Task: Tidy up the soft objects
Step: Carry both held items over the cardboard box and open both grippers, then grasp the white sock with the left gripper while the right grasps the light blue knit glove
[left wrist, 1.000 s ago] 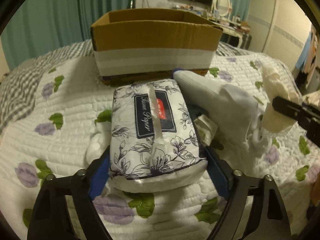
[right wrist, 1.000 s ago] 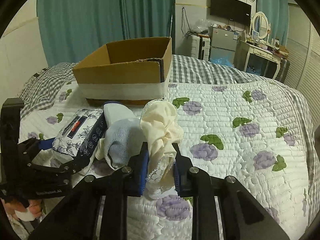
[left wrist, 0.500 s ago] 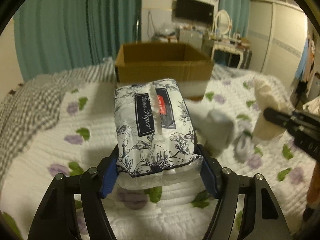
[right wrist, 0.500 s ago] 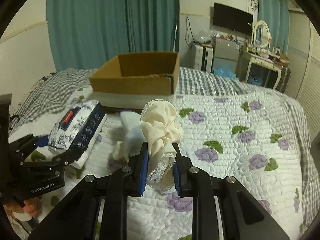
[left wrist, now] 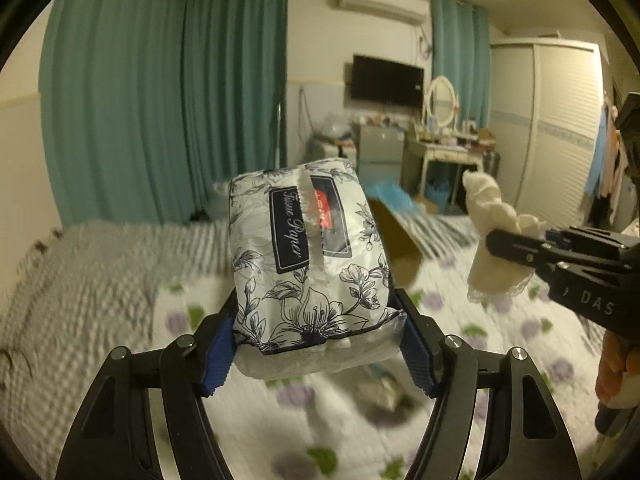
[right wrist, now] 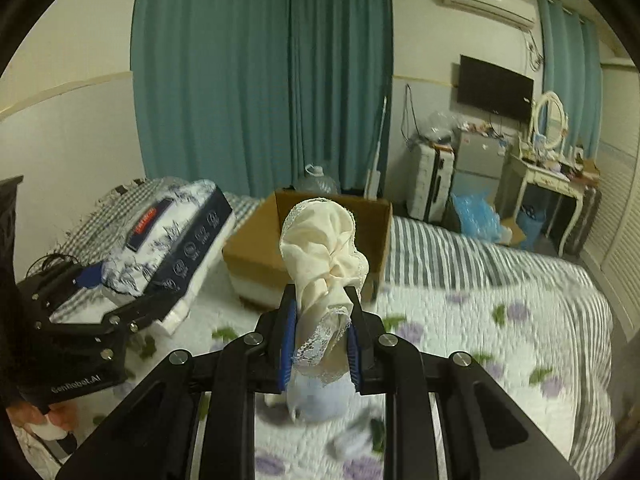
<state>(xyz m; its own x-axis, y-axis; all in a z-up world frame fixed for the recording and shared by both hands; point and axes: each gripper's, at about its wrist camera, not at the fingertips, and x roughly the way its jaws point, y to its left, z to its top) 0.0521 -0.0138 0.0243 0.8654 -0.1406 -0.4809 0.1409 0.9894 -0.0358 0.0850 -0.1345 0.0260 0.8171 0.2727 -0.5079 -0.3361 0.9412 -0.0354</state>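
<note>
My left gripper (left wrist: 316,344) is shut on a floral tissue paper pack (left wrist: 308,264) and holds it high above the bed; the pack also shows in the right wrist view (right wrist: 168,252). My right gripper (right wrist: 322,340) is shut on a cream lace-edged cloth (right wrist: 324,264), also lifted; the cloth shows at the right of the left wrist view (left wrist: 496,240). The open cardboard box (right wrist: 256,248) stands on the bed behind both; in the left wrist view only a corner of it (left wrist: 400,240) shows behind the pack. A pale blue-white cloth (right wrist: 320,400) lies on the quilt under the right gripper.
The bed has a white quilt with purple flowers (right wrist: 480,320) and a grey checked blanket (left wrist: 80,280). Teal curtains (right wrist: 260,80), a fridge, a dressing table (right wrist: 548,176) and a wardrobe stand beyond the bed.
Both grippers have risen well above the bed with their loads. The box now sits lower in both views, and the blue-white cloth stays on the quilt.
</note>
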